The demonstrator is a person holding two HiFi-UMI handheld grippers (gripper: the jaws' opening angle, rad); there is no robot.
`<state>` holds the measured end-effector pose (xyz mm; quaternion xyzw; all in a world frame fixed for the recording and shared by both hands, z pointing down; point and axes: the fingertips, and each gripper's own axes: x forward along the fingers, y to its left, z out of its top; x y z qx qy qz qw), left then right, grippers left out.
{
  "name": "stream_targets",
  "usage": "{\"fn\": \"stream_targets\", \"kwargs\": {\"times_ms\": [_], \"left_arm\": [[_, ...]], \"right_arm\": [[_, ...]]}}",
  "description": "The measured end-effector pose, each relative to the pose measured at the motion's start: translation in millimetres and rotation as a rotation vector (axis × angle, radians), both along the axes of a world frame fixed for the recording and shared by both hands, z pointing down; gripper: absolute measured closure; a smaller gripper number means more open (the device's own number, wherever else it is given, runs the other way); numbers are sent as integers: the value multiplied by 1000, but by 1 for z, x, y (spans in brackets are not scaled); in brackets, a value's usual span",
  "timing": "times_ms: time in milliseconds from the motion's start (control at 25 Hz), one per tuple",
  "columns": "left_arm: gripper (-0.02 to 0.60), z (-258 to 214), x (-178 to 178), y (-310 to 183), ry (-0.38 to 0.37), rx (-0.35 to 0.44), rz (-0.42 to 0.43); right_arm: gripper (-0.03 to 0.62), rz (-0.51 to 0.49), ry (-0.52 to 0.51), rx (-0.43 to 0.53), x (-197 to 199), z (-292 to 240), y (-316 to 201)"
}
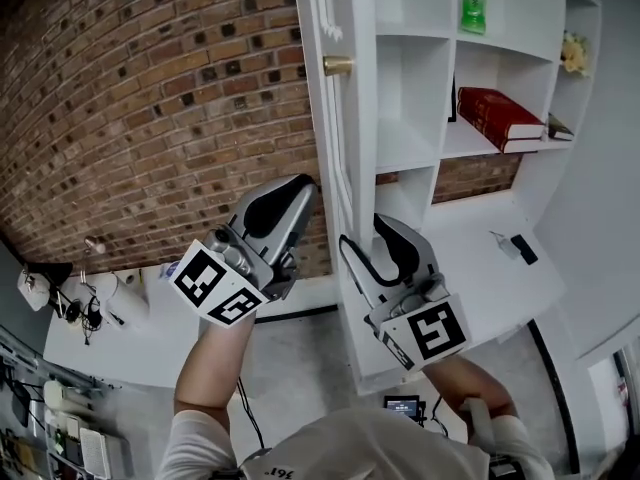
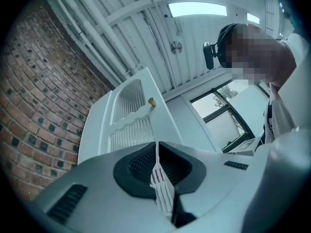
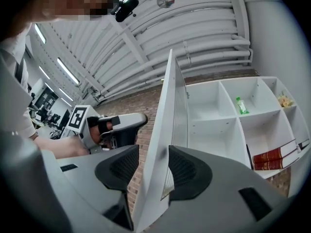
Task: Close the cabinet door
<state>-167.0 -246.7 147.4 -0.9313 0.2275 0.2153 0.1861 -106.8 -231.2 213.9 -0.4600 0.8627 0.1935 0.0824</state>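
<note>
The white louvred cabinet door [image 1: 333, 118] stands open, edge-on to me, with a brass knob [image 1: 338, 65] on its left face. My right gripper [image 1: 365, 243] sits at the door's lower edge. In the right gripper view the door [image 3: 167, 125] passes between the spread pads of that gripper [image 3: 153, 166], and a sliver of brick shows beside the left pad, so nothing is clamped. My left gripper [image 1: 298, 193] hovers left of the door, below the knob. In the left gripper view its jaws [image 2: 156, 152] meet in a thin seam, facing the door panel [image 2: 129, 120] and knob [image 2: 151, 101].
The cabinet's open shelves [image 1: 420, 88] hold a green bottle [image 1: 473, 3], a red book [image 1: 498, 116] and a small yellow thing [image 1: 573, 53]. A brick wall [image 1: 150, 118] fills the left. A white desk [image 1: 100, 338] lies below left, a white counter [image 1: 480, 268] below right.
</note>
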Motion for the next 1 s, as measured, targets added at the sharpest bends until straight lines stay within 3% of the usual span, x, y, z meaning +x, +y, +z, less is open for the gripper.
{"fn": "stream_targets", "kwargs": {"times_ms": [520, 1000], "left_arm": [[492, -96, 22, 4, 27, 179, 4], [482, -131, 36, 6, 26, 206, 74]], "right_arm": [[432, 23, 48, 10, 1, -7, -2], [434, 29, 60, 10, 2, -7, -1]]}}
